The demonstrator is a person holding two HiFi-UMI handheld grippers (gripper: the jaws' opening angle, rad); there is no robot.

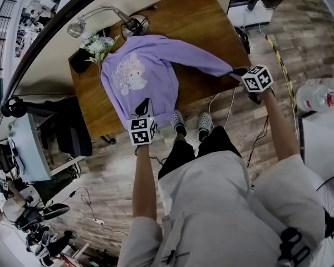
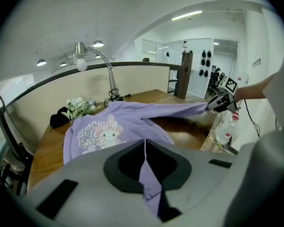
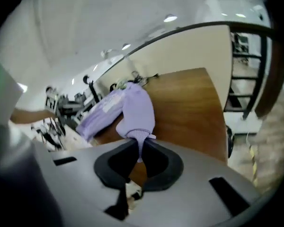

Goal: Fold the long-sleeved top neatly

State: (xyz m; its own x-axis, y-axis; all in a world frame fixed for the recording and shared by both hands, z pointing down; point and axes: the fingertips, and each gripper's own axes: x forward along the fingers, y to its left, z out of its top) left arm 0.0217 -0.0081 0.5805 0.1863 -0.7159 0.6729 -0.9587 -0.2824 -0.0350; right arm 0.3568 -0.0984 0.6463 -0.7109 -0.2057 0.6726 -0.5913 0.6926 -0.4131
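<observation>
Nearest the person, the left hand-held gripper (image 2: 145,149) is clamped on the lilac hem (image 2: 150,183) of the long-sleeved top (image 1: 142,74), its jaws pressed together with only the thin fabric between them. Out at the person's right, the right hand-held gripper (image 3: 138,151) is closed on the ribbed cuff (image 3: 138,137) of one sleeve (image 1: 203,60), which stretches from the body across the worktop (image 1: 206,15) to its right edge. The top lies front-up on the wood, its cartoon print showing and its collar towards the far side.

It looks like soft, light, limp jersey: it will probably drape and sag wherever it is unsupported, slide easily on the smooth wood and bunch if dragged. Edges give the surest hold, meaning the hem corners, cuffs and shoulder seams, where the thicker ribbing should resist slipping.

Beyond the collar stand a bunch of flowers (image 1: 100,46) and a desk lamp (image 1: 78,28).
</observation>
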